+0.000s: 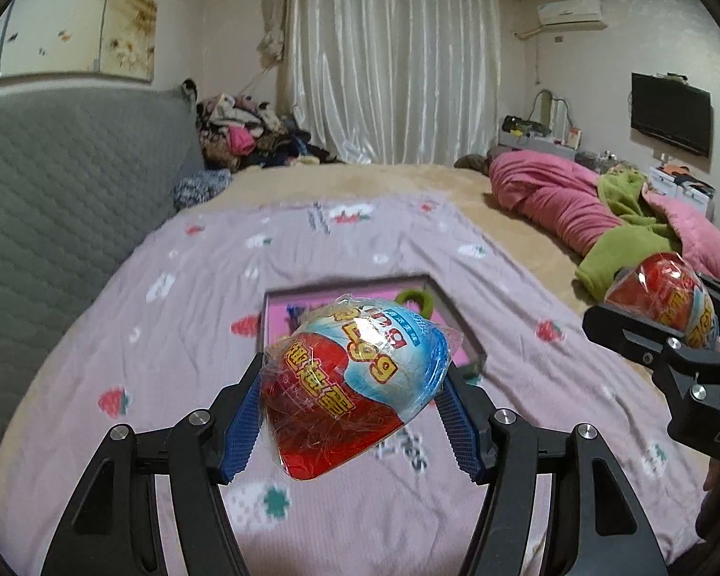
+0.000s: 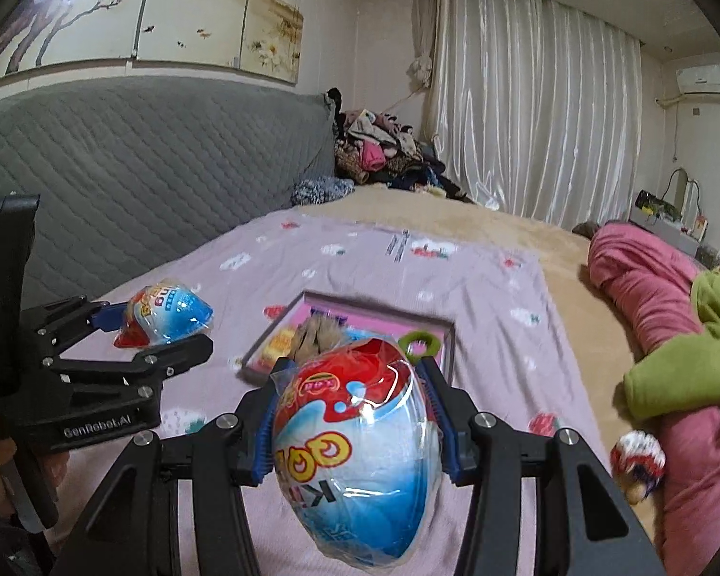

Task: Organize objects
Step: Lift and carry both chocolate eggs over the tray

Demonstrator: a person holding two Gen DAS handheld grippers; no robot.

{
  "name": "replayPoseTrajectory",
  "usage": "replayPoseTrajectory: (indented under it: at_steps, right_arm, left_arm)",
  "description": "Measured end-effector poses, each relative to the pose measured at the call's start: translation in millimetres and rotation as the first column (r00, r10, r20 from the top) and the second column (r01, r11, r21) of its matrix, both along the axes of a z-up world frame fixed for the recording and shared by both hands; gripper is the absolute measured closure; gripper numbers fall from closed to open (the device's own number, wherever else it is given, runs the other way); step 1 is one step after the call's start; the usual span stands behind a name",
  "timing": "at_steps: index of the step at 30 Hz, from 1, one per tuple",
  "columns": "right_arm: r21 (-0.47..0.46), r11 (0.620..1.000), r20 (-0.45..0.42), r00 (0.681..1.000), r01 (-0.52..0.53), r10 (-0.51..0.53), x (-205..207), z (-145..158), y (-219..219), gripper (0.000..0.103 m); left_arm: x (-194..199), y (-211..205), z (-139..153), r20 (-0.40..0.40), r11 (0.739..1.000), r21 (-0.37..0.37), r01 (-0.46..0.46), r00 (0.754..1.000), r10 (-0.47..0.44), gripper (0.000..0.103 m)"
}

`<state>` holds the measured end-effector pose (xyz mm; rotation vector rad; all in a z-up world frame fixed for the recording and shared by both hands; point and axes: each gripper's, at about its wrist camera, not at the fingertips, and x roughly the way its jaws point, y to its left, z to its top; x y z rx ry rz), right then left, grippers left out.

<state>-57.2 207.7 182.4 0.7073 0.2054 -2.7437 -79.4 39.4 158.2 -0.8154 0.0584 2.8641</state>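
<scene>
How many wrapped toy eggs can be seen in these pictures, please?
2. One egg is held in the left gripper, the other egg in the right gripper, both above the bed. More may be hidden in the pink tray.

Tray contents mostly hidden behind egg, bedspread print blurred
</scene>
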Motion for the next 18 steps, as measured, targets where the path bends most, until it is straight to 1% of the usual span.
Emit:
replayPoseTrajectory:
  at_steps: [6,9,12,14,18]
  right_arm:
    - [0.004,1.000,-0.033,0.999,0.007,-0.007,-39.0,29.2,0.2,0.051]
    - [0.012,1.000,-0.051,0.999,0.009,-0.009,-59.4,38.4,-0.9,0.051]
    - [0.003,1.000,-0.062,0.998,0.003,-0.003,-80.1,41.0,-1.0,0.051]
    - [0.002,1.000,-0.070,0.998,0.001,0.000,-86.6,40.1,-0.4,0.051]
    - [-0.006,1.000,-0.086,0.996,-0.016,0.016,-102.6,29.8,-0.5,0.051]
  left_arm:
    - [-37.6,9.3,29.8,-0.043,0.999,-0.032,0.004,0.999,-0.005,0.035]
    - [-58.0,11.4,38.9,-0.053,0.999,-0.039,0.000,0.999,-0.002,0.035]
    - [-79.5,13.9,42.1,-0.062,0.999,-0.036,0.000,0.998,-0.002,0.035]
    - [-92.4,15.6,40.8,-0.067,0.999,-0.039,-0.005,0.998,0.002,0.035]
    - [-117.6,16.2,29.4,-0.078,0.999,-0.042,-0.025,0.997,0.021,0.035]
